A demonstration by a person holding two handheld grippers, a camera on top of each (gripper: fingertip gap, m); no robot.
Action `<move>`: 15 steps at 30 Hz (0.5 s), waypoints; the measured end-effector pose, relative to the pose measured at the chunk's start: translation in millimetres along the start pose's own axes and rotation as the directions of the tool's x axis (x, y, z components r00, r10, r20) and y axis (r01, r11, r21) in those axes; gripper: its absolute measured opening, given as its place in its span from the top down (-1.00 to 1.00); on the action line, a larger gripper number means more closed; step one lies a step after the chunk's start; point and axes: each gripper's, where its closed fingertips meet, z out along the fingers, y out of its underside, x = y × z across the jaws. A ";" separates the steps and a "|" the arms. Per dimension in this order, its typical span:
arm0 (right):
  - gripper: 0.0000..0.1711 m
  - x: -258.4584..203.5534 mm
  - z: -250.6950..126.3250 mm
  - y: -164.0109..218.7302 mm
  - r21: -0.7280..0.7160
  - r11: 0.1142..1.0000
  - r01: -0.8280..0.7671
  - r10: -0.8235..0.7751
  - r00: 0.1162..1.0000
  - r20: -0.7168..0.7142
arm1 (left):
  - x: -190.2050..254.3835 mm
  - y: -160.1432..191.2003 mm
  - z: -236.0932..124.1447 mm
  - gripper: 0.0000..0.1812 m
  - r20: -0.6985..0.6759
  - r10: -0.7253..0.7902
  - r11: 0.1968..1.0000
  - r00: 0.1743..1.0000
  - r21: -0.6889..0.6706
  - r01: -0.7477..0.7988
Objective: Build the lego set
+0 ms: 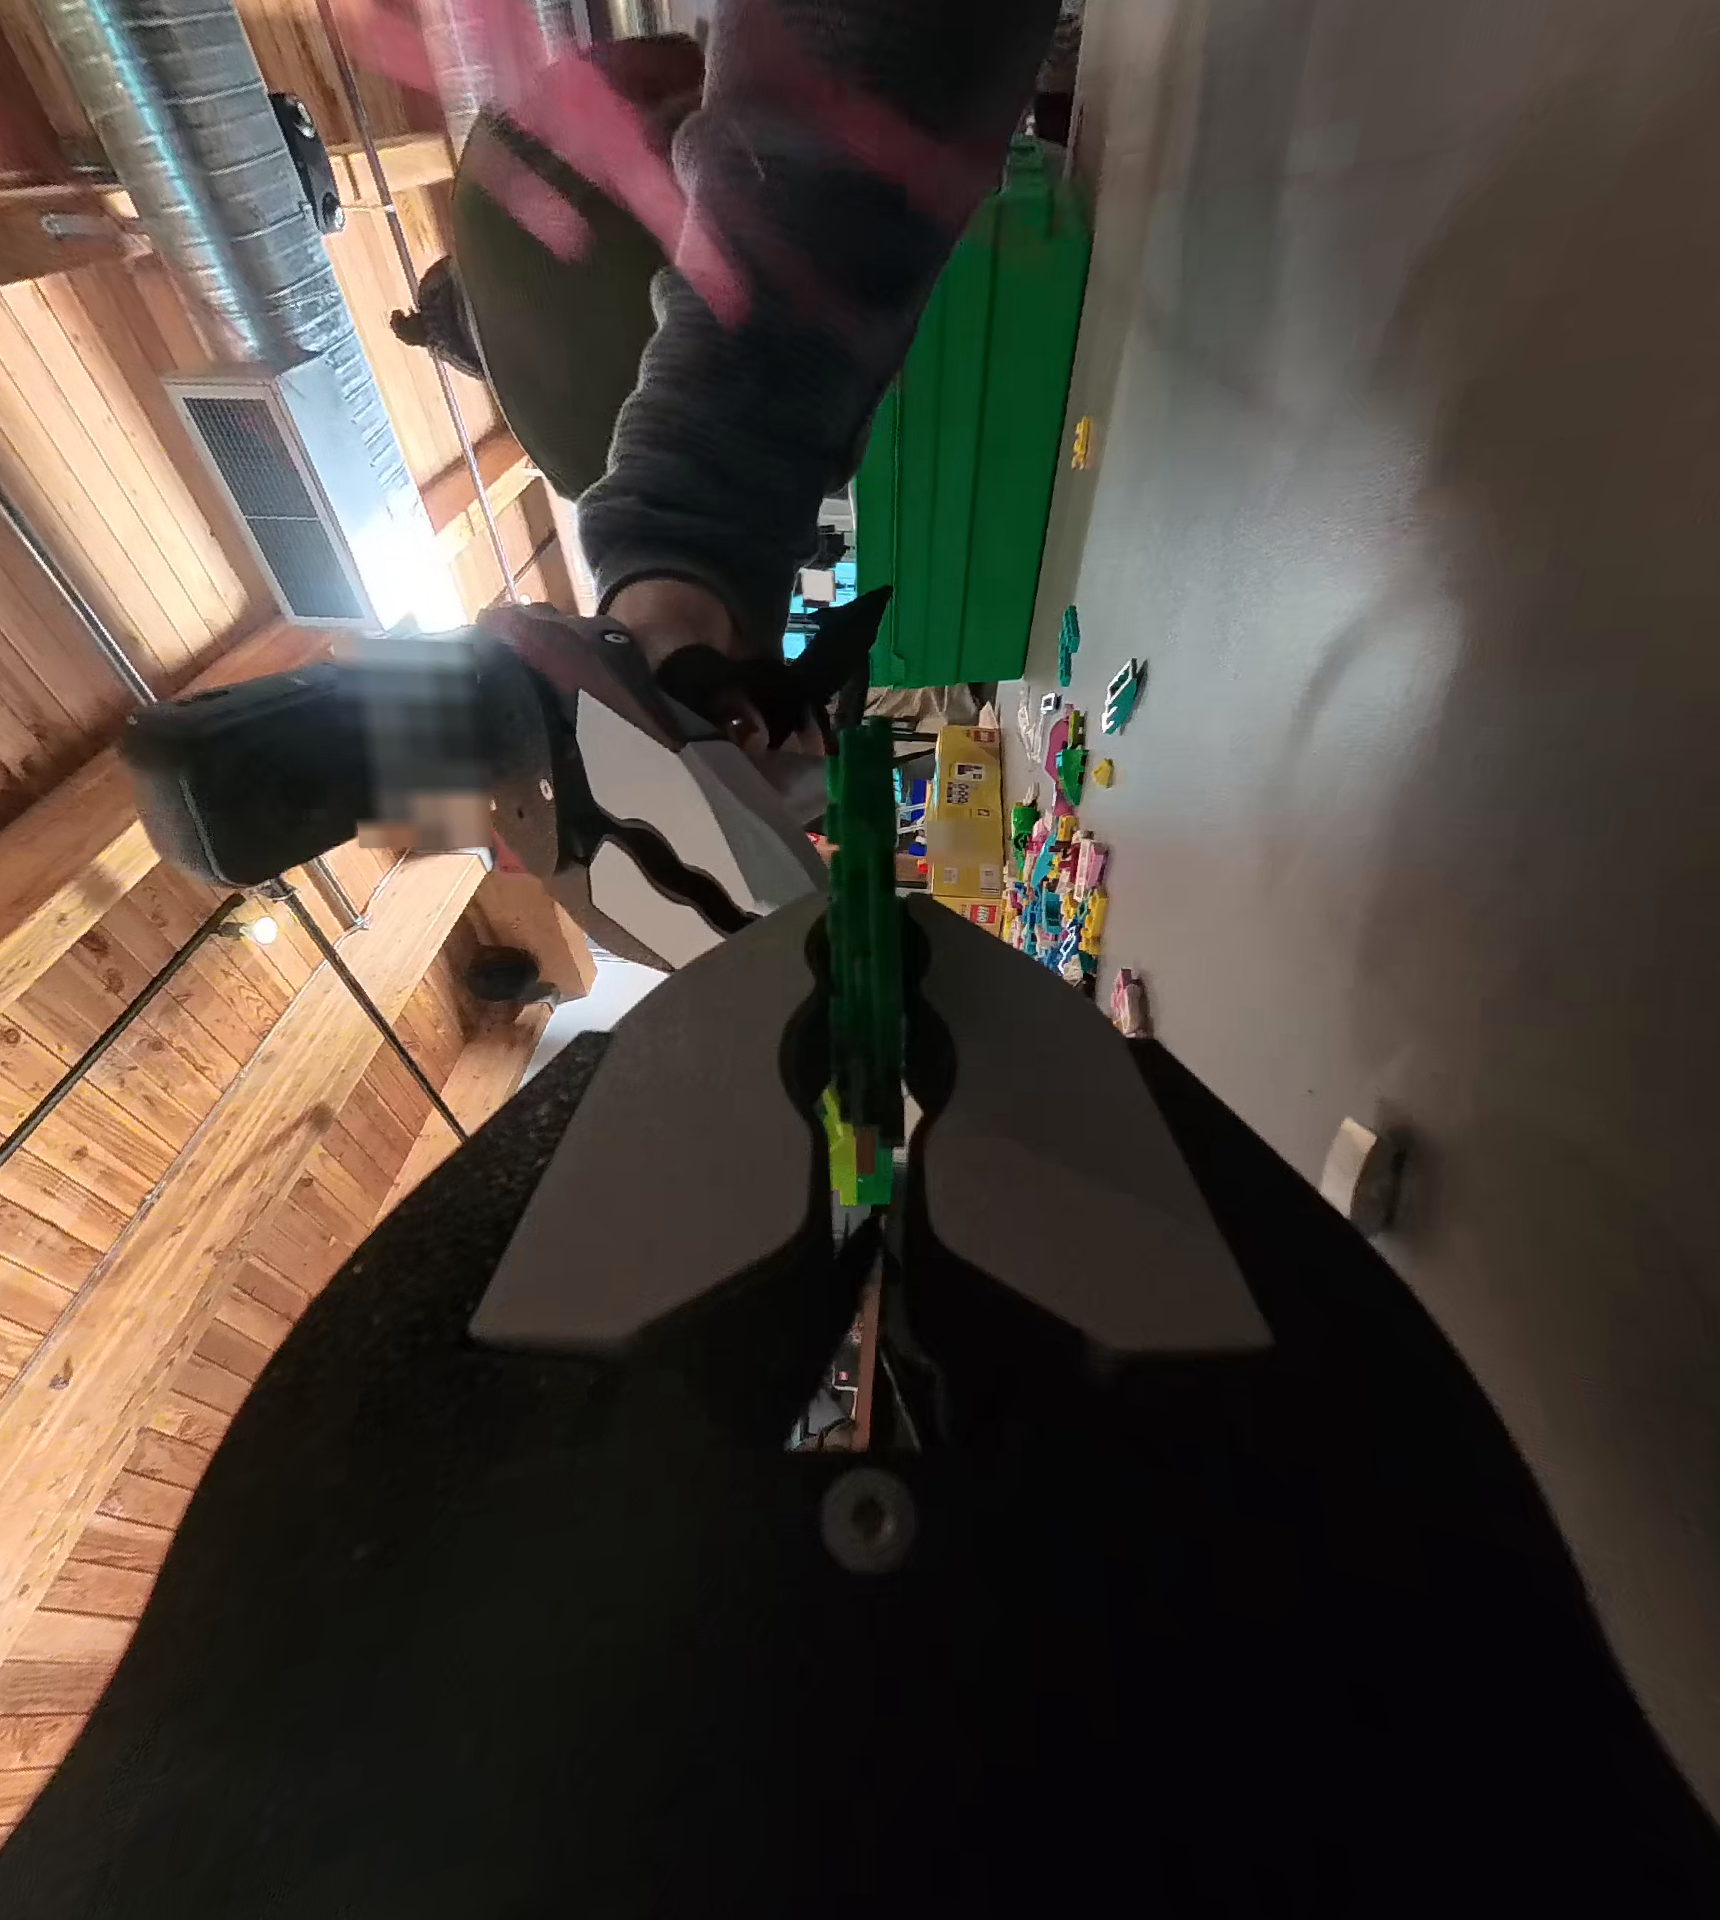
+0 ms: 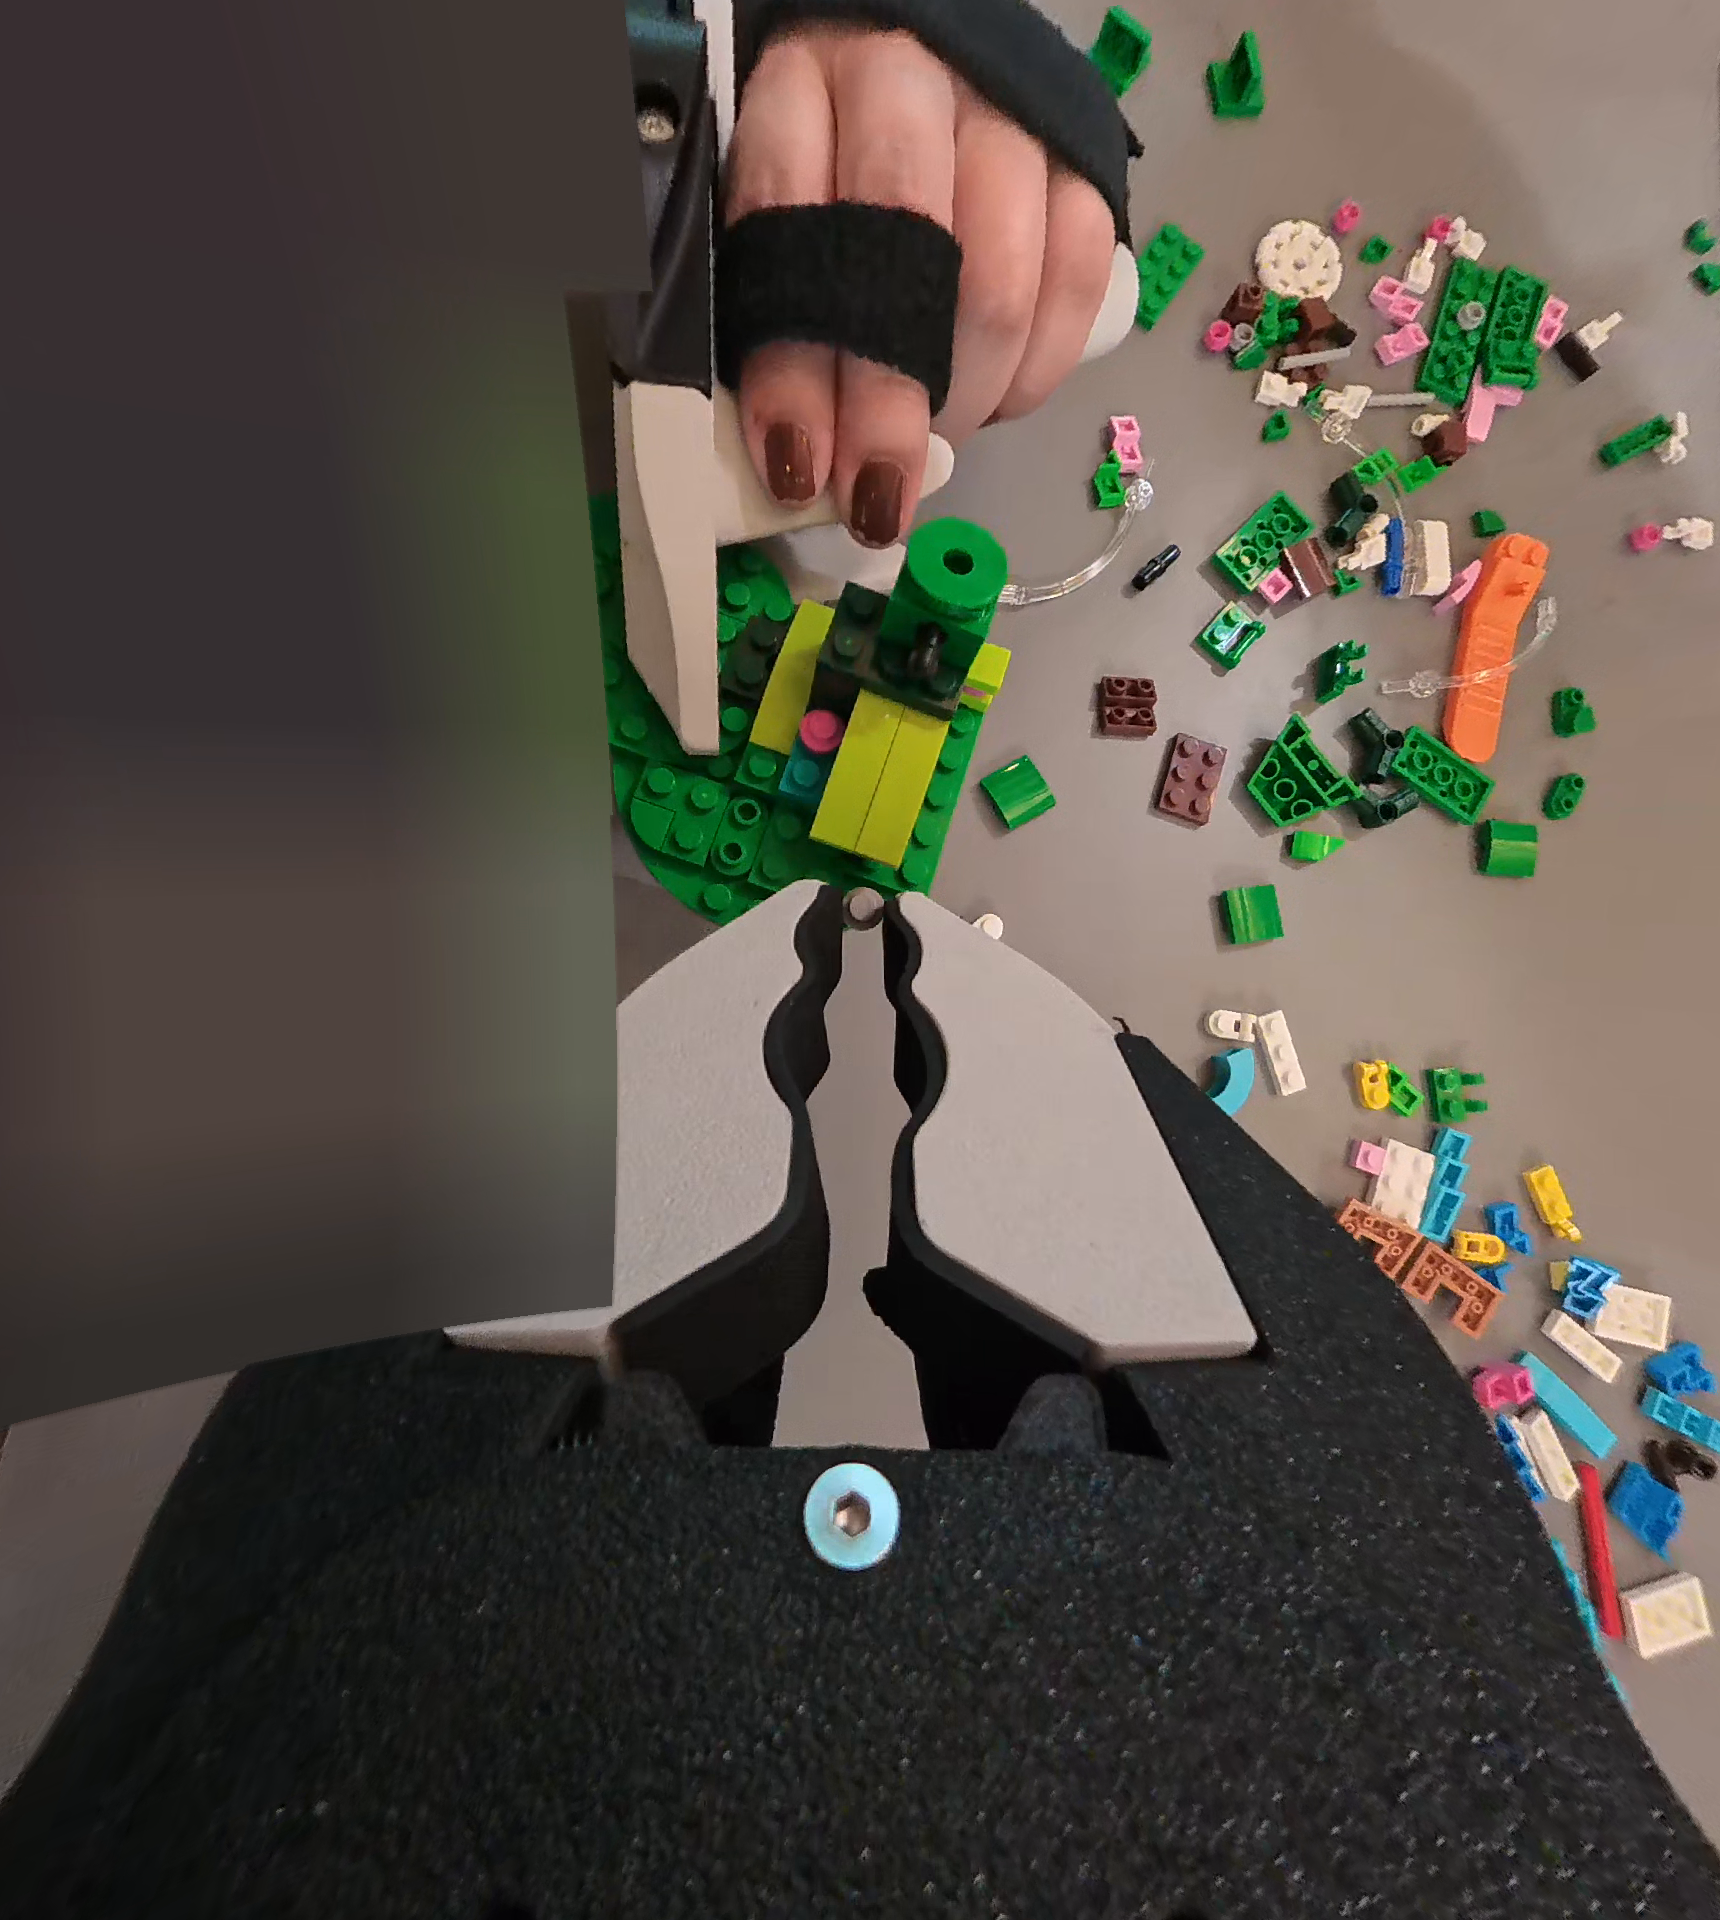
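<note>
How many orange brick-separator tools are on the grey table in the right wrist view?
1. The orange plastic brick separator lies on the grey table, right of the green brick build, among loose pieces. The view's left part is blocked, so another may be hidden.

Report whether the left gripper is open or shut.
Shut on the green build. In the left wrist view the left gripper has both fingers pressed against the plate's edges, holding it on edge, clear of the table.
</note>
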 end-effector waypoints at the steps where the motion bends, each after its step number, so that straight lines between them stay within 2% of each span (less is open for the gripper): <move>1: 0.92 -0.3 0.0 -0.1 -0.006 1.000 0.003 -0.003 1.000 0.001 | -0.1 -0.3 -0.1 0.92 0.000 0.000 1.000 1.000 0.001 0.000; 15: 0.92 -5.3 0.3 -1.6 -0.048 0.999 0.013 -0.009 0.998 0.069 | -0.2 -6.2 0.2 0.92 0.002 0.014 1.000 1.000 0.019 -0.014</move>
